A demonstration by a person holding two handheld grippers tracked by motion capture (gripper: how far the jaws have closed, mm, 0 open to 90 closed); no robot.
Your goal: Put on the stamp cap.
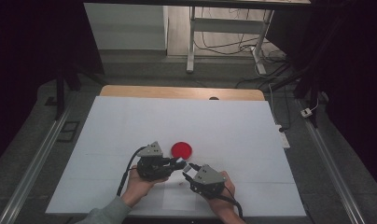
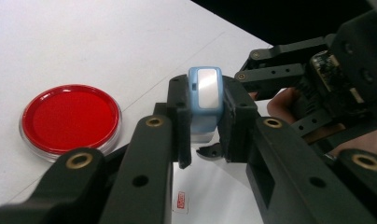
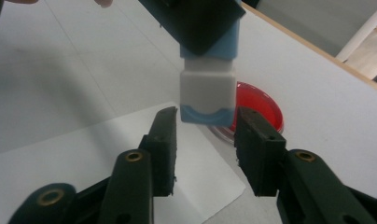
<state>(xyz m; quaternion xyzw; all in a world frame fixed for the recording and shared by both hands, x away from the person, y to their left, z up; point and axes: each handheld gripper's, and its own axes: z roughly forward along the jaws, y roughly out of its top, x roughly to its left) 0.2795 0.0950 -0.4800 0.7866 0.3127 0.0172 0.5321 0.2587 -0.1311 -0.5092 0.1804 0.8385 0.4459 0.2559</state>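
A small blue and white block-shaped stamp [image 2: 205, 100] is pinched between the black jaws of my left gripper [image 2: 206, 126], which is shut on its blue upper part. In the right gripper view the stamp [image 3: 207, 88] hangs with its white section and blue bottom rim just past the tips of my right gripper [image 3: 205, 135]. That gripper's jaws stand apart on either side of the rim without touching it. From above, the left gripper [image 1: 179, 164] and right gripper [image 1: 189, 169] meet tip to tip near the table's front. A round red dish [image 1: 182, 149] lies just behind them.
A white sheet [image 1: 177, 198] lies under the grippers on the white table cover [image 1: 177, 121], with a small red-printed mark [image 2: 180, 201] on it. The red dish [image 2: 70, 119] has a clear rim. A wooden table edge [image 1: 177, 92] runs along the far side.
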